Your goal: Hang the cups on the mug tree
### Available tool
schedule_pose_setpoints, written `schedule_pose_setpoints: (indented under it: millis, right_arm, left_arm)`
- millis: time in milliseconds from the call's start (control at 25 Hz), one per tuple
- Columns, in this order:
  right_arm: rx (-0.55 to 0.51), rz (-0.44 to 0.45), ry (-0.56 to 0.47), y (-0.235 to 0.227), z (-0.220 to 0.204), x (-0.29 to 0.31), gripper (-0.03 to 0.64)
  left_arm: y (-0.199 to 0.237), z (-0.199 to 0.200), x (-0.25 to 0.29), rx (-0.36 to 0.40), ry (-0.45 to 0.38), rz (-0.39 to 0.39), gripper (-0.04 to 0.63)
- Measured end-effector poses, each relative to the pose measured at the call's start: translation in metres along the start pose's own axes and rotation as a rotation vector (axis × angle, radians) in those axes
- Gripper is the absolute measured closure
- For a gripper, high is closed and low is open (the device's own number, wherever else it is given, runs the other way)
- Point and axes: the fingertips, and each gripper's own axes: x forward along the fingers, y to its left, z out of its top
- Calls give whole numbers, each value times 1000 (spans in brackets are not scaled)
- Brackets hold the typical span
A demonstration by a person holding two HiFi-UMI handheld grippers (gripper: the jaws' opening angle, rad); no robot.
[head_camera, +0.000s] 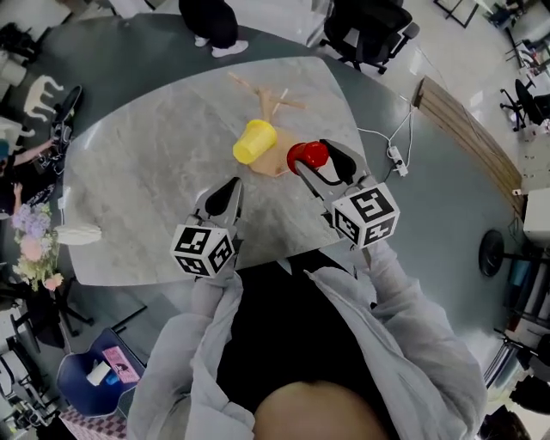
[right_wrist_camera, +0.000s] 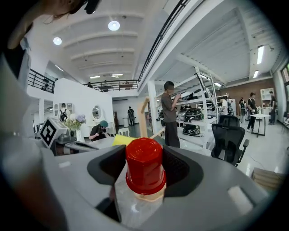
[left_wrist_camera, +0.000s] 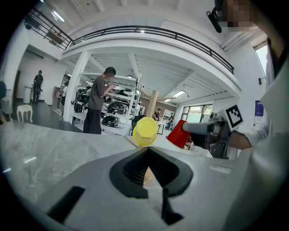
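A wooden mug tree [head_camera: 269,103] stands on the far side of the marble table [head_camera: 146,163]. A yellow cup [head_camera: 254,141] hangs on one of its lower branches, bottom toward me; the left gripper view shows this yellow cup [left_wrist_camera: 145,131] in front of the trunk [left_wrist_camera: 153,101]. My right gripper [head_camera: 312,156] is shut on a red cup [head_camera: 308,155], held above the table just right of the tree. The red cup [right_wrist_camera: 144,166] sits bottom forward between the pads. My left gripper [head_camera: 230,191] hovers nearer me, shut and empty.
A power strip with cable [head_camera: 397,159] lies off the table's right edge. A white object [head_camera: 79,234] rests near the left corner. An office chair [head_camera: 369,30] and a standing person [head_camera: 215,26] are beyond the far edge. Flowers [head_camera: 30,236] stand at the left.
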Motion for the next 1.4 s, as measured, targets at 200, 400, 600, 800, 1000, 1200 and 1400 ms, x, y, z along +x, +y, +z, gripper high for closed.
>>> schedule_pose_setpoints:
  millis: [200,400,600,800,1000,1200,1400]
  right_arm:
    - [-19,93,-56,-47,46,6,356]
    - [36,260,-96,-69,87,35,356]
    - [72,406,-79,-64,101,74,356]
    - [154,490,-22,-55,79,96,356]
    - [181,496,22,-55,61,107,354]
    - [170,470,59,-57,46,113,342]
    - [157,464,69,-60,37,112,272]
  left_arm:
    - [-10,6,6,9,-19,76,597]
    - [-11,3,0,-3,-35,172,597]
    - [-8,-3,-13,-20,-41,265,597]
    - [-7,-15,-26,-33,-41,345,597]
    - [-10,-33,-32,-59,-25,374,597]
    - [-16,-45,-32,-79,-13,383,597]
    - [-17,-46,-32,-79,-14,393,597]
